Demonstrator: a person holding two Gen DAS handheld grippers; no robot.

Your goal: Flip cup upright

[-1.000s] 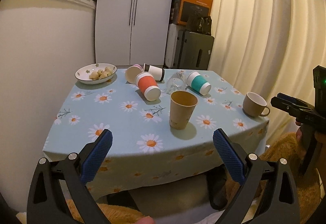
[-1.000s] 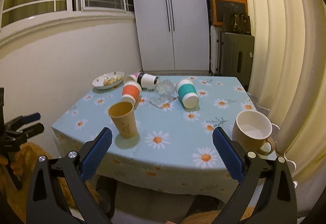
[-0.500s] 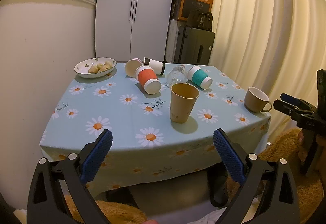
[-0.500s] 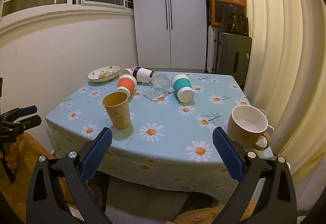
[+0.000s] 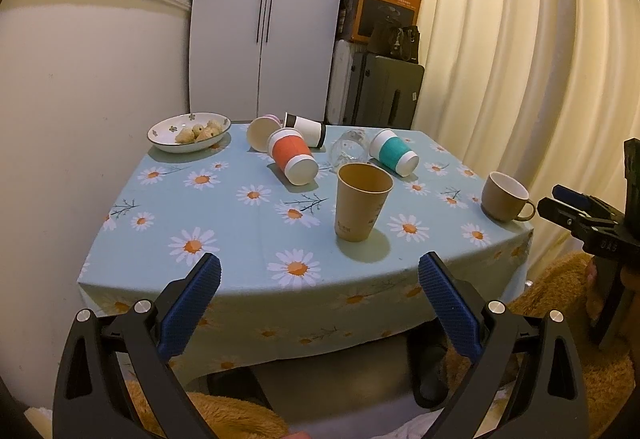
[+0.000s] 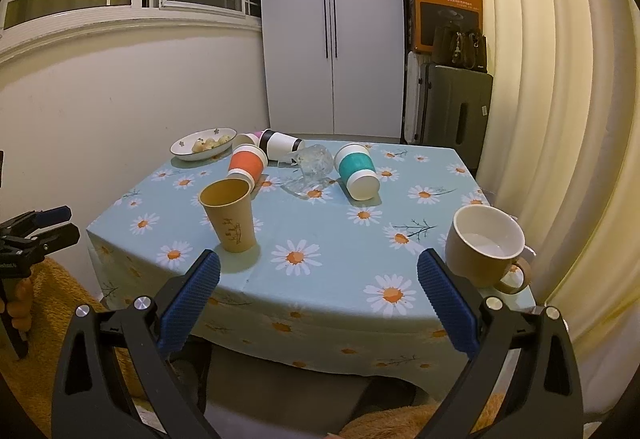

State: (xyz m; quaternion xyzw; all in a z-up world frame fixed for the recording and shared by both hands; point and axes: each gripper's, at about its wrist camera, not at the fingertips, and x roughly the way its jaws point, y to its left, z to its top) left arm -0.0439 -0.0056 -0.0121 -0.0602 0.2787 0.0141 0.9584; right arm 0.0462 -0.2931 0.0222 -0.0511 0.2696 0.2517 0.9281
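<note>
Both the left gripper (image 5: 319, 293) and right gripper (image 6: 318, 291) gape wide, holding nothing. An orange cup (image 5: 293, 157) lies sideways mid-table (image 5: 224, 215); the bowl (image 5: 189, 132) holds snacks; the mug (image 6: 485, 245) looks empty.

White wardrobe (image 5: 264, 19), cream curtains (image 5: 520, 59)

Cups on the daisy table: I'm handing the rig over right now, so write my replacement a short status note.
Left gripper and right gripper: both open, empty, short of the table.
Upright: brown paper cup, tan mug.
On their sides at the far end: orange cup, teal cup, black-banded white cup, pink cup, clear glass.
Left: stand those five up.
</note>
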